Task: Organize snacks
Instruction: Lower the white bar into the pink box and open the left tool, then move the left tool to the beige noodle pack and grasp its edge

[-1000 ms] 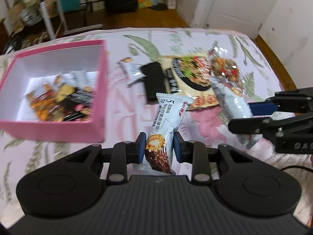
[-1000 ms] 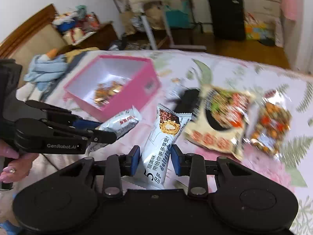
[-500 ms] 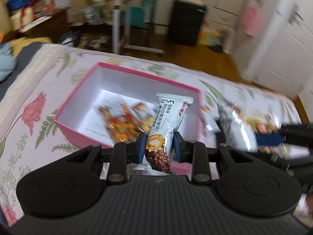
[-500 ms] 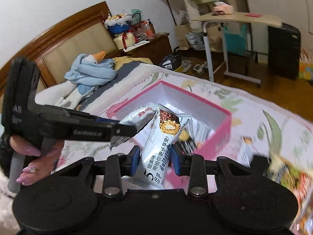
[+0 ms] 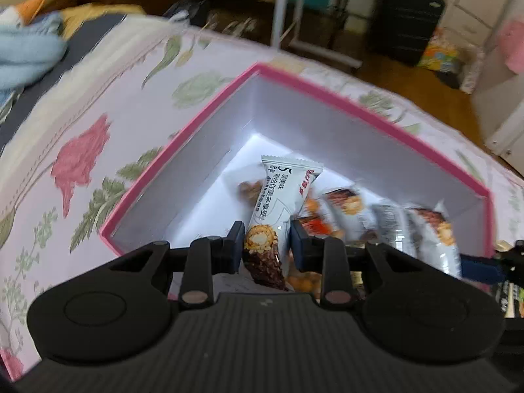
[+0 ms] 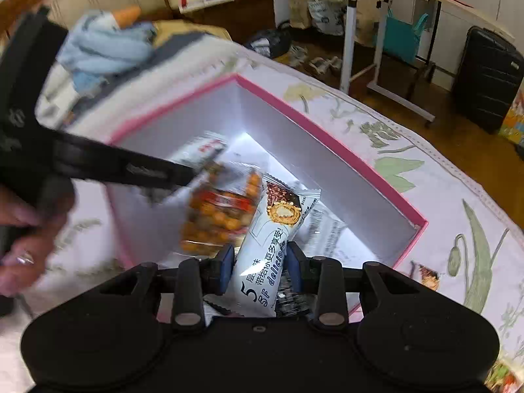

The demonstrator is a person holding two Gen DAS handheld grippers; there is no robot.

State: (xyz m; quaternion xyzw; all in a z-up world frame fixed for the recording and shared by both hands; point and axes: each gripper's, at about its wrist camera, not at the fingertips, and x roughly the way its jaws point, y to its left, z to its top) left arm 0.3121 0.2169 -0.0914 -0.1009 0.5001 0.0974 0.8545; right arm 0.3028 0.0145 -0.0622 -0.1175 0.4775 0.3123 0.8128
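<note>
A pink box (image 5: pixel 370 111) with white inner walls sits on the flowered bedspread and holds several snack packets. My left gripper (image 5: pixel 266 245) is shut on a white chocolate-bar packet (image 5: pixel 278 203) and holds it over the box's inside. My right gripper (image 6: pixel 260 268) is shut on a matching white packet (image 6: pixel 271 252), also over the box (image 6: pixel 330 140). In the right wrist view the left gripper's arm (image 6: pixel 114 163) crosses above the box with a clear bag of orange snacks (image 6: pixel 219 216) below it. In the left wrist view the right gripper's blue fingertip (image 5: pixel 478 267) shows at the right edge.
The bedspread (image 5: pixel 82 124) surrounds the box. A blue plush toy (image 6: pixel 104 46) lies at the bed's far left. A folding desk (image 6: pixel 376 32) and a black suitcase (image 6: pixel 488 75) stand on the wooden floor beyond the bed.
Both grippers have moved left from the loose snacks on the bed to above the pink box and lower toward its inside, each still holding its white packet.
</note>
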